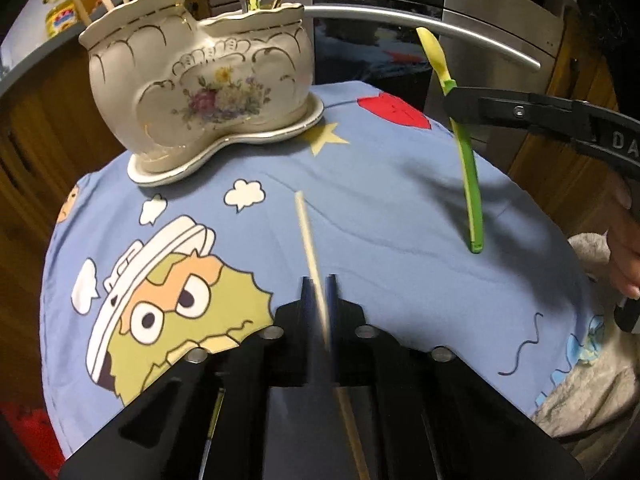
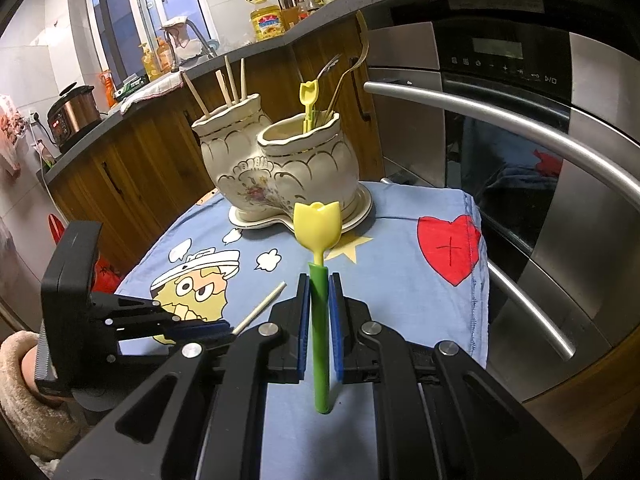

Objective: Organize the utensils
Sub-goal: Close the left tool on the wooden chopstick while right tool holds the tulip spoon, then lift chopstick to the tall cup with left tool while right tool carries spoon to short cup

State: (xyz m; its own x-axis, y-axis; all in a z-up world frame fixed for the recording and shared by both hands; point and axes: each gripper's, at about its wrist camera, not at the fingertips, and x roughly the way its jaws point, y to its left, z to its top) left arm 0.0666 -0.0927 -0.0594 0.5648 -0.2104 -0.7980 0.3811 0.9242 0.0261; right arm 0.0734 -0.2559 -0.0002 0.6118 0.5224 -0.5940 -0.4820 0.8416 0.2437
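My right tongs (image 2: 319,320) were clamped on the green-handled yellow tulip-shaped plastic spoon (image 2: 318,276), held upright above the blue cartoon cloth (image 2: 400,280); my left tongs (image 1: 319,292) pinched a pale wooden chopstick (image 1: 306,228) near the cream floral ceramic holder (image 1: 200,92).

Kitchen corner with a cartoon cloth and a built-in oven

A blue cartoon-print cloth (image 2: 400,280) with a red heart (image 2: 448,248), a yellow star and white clouds covers the work surface. Behind it stands a stainless steel oven (image 2: 500,92) with a long curved handle (image 2: 520,128) and a dark display. Wooden cabinets (image 2: 132,168) carry a grey countertop (image 2: 240,60) holding a cooking oil bottle (image 2: 267,24), a faucet and an electric pressure cooker (image 2: 74,114).
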